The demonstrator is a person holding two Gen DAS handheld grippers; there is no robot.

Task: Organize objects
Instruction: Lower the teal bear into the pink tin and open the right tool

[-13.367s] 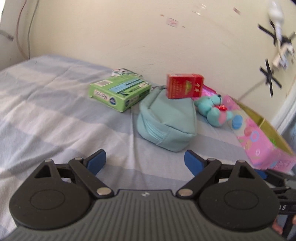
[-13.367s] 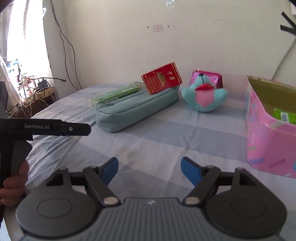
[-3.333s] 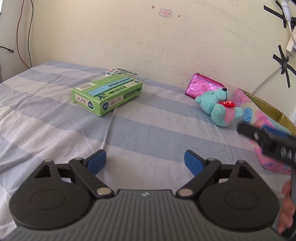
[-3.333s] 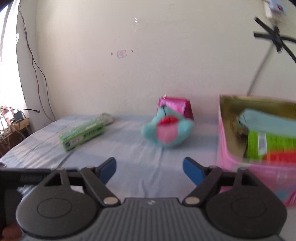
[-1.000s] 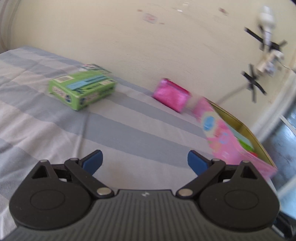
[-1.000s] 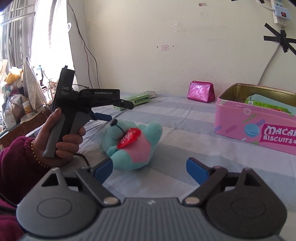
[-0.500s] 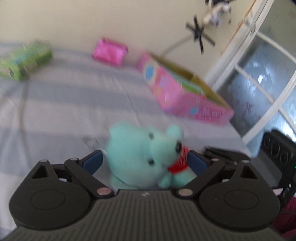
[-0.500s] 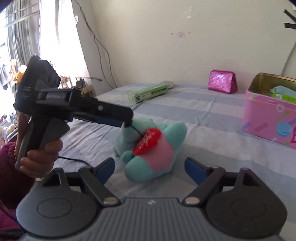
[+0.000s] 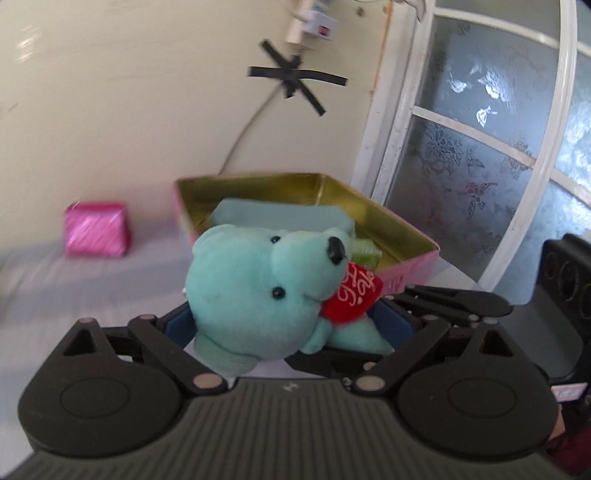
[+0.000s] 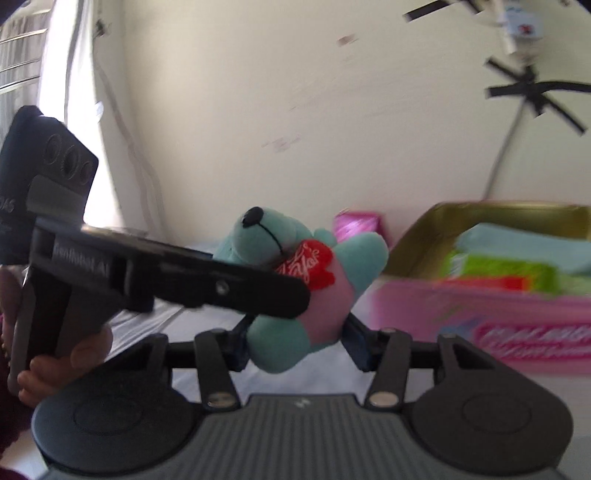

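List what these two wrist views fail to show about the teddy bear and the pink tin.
- Left wrist: teddy bear hides the left gripper pads' contact.
- Left wrist: bear covers the pink tin front.
- Right wrist: tin lettering blurred, right side cut off.

A home bedroom. A bed surface covered in pale striped cloth point(image 9: 44, 280) meets a scuffed cream plaster wall point(image 9: 129, 110), where a white plug adapter point(image 9: 314, 27) and its cable are fixed with crossed strips of black tape point(image 9: 295, 79). A white-framed door with frosted, flower-patterned glass panes point(image 9: 480, 155) stands alongside; a sunlit curtain point(image 10: 70, 122) hangs opposite.
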